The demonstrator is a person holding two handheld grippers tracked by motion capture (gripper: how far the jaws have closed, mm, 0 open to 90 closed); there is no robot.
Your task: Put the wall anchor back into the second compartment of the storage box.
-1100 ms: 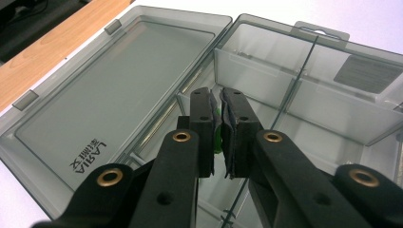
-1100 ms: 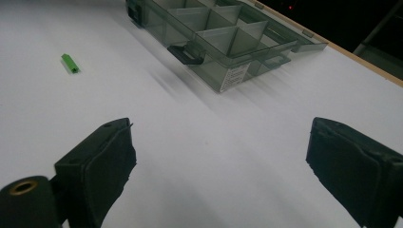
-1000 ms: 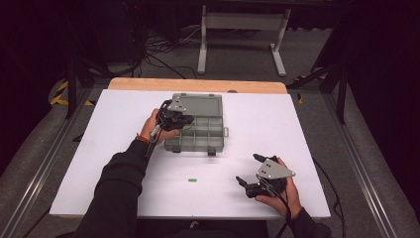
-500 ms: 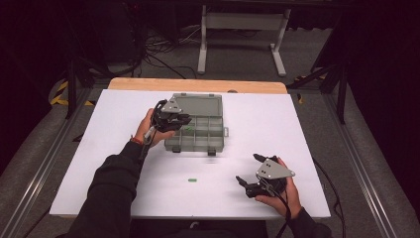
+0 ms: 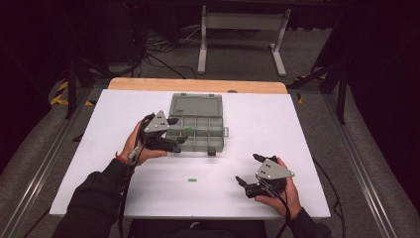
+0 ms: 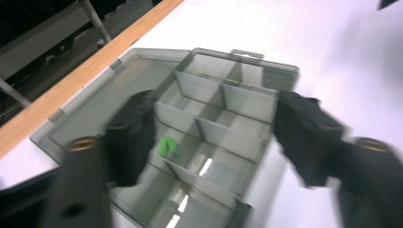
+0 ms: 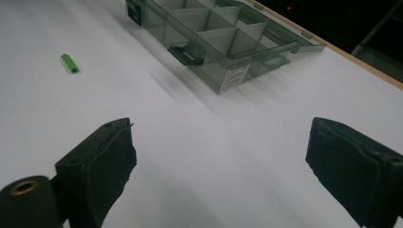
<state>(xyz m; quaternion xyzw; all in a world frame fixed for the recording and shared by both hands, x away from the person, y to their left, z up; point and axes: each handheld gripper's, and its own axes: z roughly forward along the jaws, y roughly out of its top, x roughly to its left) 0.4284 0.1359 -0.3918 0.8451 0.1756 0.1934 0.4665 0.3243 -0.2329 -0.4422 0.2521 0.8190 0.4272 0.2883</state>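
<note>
Table (image 5: 297, 129): white top with a bare wooden strip along the far edge; dark floor and cables beyond.
Organizer box (image 5: 198, 130): clear grey plastic compartment case at centre, lid (image 5: 195, 104) folded open and lying flat toward the far side; its near wall blurs in the high view.
Left gripper (image 5: 173, 131): held at the box's left edge, jaws spread wide over the compartments; in the left gripper view (image 6: 214, 137) both jaws are smeared by motion blur and mask parts of the tray.
Green piece in box (image 6: 167, 146): small, lying in one compartment, shape hard to make out.
Green piece on table (image 5: 192, 180): alone near the front edge, left of the right gripper.
Right gripper (image 5: 249, 168): near right, jaws wide apart, nothing between them; its own view cuts off the box's far end.
</note>
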